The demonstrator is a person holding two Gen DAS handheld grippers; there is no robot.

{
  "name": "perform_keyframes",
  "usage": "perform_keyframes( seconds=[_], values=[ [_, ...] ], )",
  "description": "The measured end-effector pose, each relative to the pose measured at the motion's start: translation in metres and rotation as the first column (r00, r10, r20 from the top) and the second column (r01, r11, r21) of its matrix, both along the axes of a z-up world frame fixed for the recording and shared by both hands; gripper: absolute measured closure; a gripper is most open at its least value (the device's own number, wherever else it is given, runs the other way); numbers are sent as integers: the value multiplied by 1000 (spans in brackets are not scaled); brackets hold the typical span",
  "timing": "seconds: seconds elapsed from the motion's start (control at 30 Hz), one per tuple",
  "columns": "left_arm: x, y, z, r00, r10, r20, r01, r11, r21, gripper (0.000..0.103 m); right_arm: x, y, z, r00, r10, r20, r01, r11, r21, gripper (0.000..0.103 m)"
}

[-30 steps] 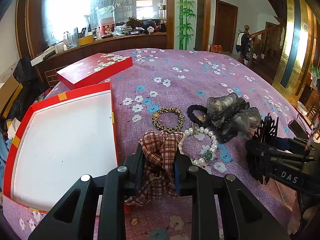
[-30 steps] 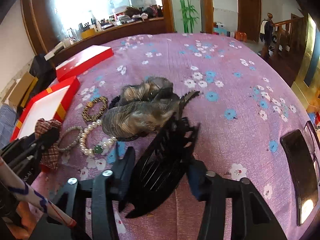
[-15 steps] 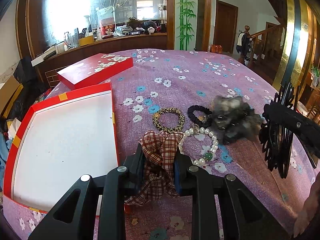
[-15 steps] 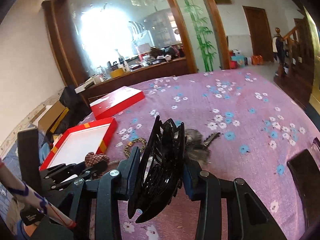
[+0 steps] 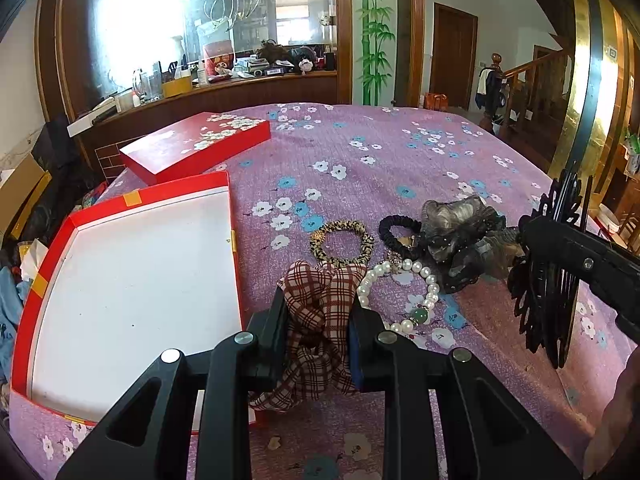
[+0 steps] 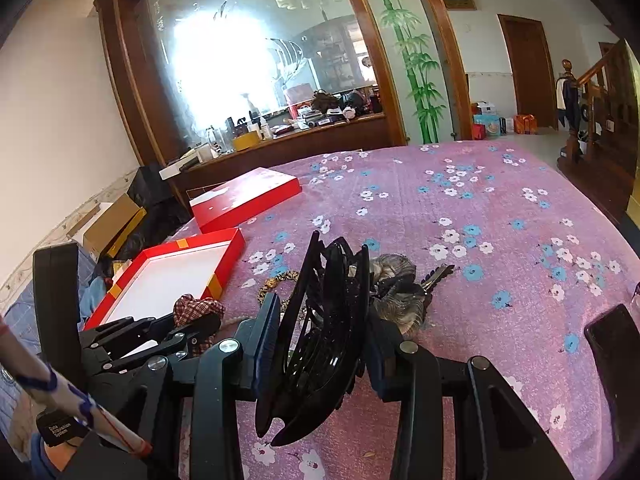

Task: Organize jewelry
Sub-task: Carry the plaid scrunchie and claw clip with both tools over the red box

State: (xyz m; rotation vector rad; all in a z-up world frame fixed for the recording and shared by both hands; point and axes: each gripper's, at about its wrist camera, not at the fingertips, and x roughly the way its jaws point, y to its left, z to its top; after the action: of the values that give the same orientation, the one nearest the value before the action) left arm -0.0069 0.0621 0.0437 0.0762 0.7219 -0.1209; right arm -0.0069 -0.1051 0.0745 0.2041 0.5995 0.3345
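Near the left edge of the tabletop lay an open red box [image 5: 132, 280], white-lined and bare inside, its long axis running away from the camera; its lid [image 5: 196, 148] sat just beyond.

Left claw [image 5: 318, 320]: closed on a plaid bow [image 5: 320, 308], just right of the box wall and the nearer of the two claws to it. Judged next move: a short carry leftward over the rim.

Right claw [image 6: 320, 344]: clamped on a black hair clip [image 6: 324, 320], held upright and clear of the cloth, farther right.

Loose between them: leopard scrunchie [image 5: 342, 238], black hair tie [image 5: 398, 232], pearl bracelet [image 5: 404, 292], grey gauze bow [image 5: 460, 236].

Bow's lower tails hidden behind claw frame; a dark flat item [image 6: 616, 356] at the right edge was cut off, unidentified.
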Motion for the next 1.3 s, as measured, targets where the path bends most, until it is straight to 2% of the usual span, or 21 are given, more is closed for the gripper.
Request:
perform_keyframes(
  seconds=[0.13, 0.33, 0.5, 0.67, 0.87, 1.07, 1.17, 1.3],
  values=[
    [-1, 1, 2, 1000, 1, 10, -1, 1000, -2, 81, 0, 3, -2, 1000, 1, 10, -1, 1000, -16, 61],
    [-4, 5, 8, 1000, -6, 23, 6, 1000, -30, 81, 4, 8, -3, 999, -15, -45, 14, 1000, -23, 61],
    [-11, 13, 17, 999, -8, 43, 10, 999, -48, 81, -2, 19, 16, 998, -1, -61, -1, 1000, -25, 61],
    [-22, 37, 32, 997, 19, 70, -16, 999, -48, 80, -6, 42, 43, 999, 38, -24, -40, 997, -70, 61],
    [-21, 91, 50, 994, 86, 67, -83, 996, -46, 80, 15, 87, 62, 987, 143, -73, -145, 989, -23, 61],
    [3, 166, 56, 983, 182, 12, -181, 983, -41, 80, 47, 149, 70, 963, 244, -116, -248, 969, -21, 61],
    [24, 197, 52, 976, 213, -38, -214, 976, -35, 80, 69, 181, 61, 944, 280, -176, -286, 958, -10, 61],
    [60, 232, 40, 962, 235, -138, -246, 967, -72, 80, 107, 226, 42, 918, 301, -260, -316, 948, -19, 61]
  ],
)
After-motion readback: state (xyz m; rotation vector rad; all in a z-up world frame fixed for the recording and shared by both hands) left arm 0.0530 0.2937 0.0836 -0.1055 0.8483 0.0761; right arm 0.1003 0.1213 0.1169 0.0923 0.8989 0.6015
